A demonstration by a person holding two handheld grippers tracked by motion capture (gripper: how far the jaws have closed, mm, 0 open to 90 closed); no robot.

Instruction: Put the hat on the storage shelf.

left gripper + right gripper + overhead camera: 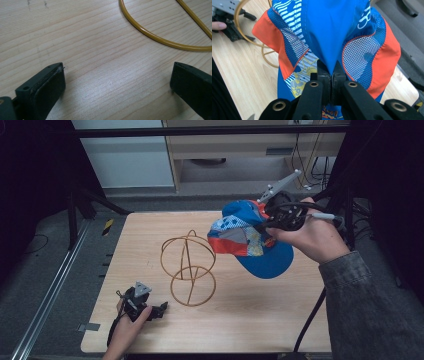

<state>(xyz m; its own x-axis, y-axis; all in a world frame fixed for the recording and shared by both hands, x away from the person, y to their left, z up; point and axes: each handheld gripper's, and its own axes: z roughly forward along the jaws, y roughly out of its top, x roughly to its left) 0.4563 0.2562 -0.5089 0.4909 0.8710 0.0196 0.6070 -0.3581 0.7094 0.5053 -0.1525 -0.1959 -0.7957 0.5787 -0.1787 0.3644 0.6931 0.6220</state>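
Observation:
A blue cap with orange, white-mesh and printed panels hangs in the air over the right half of the wooden table. My right gripper is shut on a fold of the cap's blue crown fabric, its tips pinched together. A gold wire stand, a sphere of hoops on a ring base, rises at the table's middle, left of and below the cap. My left gripper rests near the front left edge, jaws open over bare wood, short of the stand's base ring.
The right gripper's cable drops past the table's front right. Black frame posts stand left and right of the table. A metal rail runs along the floor at the left, and a cabinet sits behind.

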